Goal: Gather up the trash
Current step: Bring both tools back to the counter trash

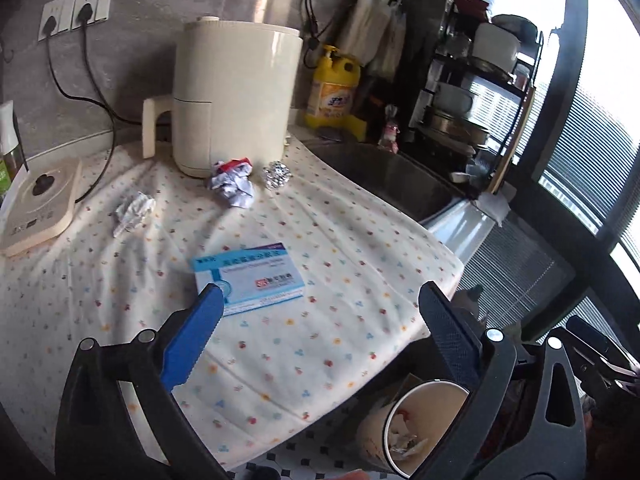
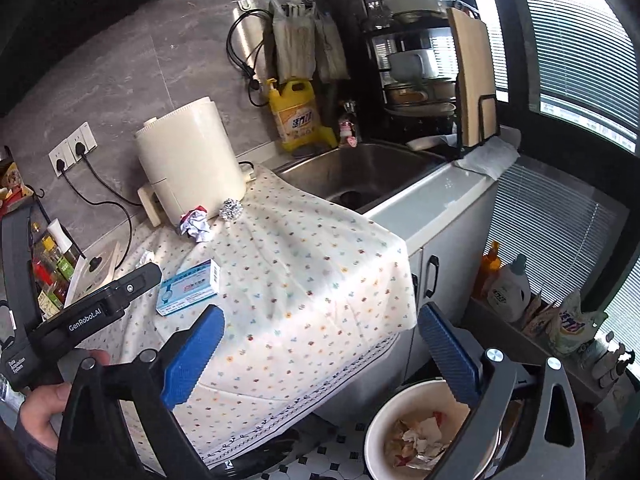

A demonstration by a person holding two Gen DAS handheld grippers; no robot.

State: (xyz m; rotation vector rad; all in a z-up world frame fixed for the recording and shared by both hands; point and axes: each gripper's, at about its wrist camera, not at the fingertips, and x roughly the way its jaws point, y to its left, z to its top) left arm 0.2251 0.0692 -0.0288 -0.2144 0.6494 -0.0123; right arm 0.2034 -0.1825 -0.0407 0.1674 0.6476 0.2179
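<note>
Both hand-held grippers [image 1: 320,300] [image 2: 320,320] gape past the cloth's edge [image 1: 440,280].

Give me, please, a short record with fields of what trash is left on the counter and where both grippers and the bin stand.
surface: spotted cloth over the counter
trash left: foil ball, crumpled paper, small white wad, blue medicine box
foil and paper: beside the cream kettle
bin: white bucket on the floor, already holding scraps
left gripper: open, empty, box nearest
right gripper: open, empty, near the bucket
</note>
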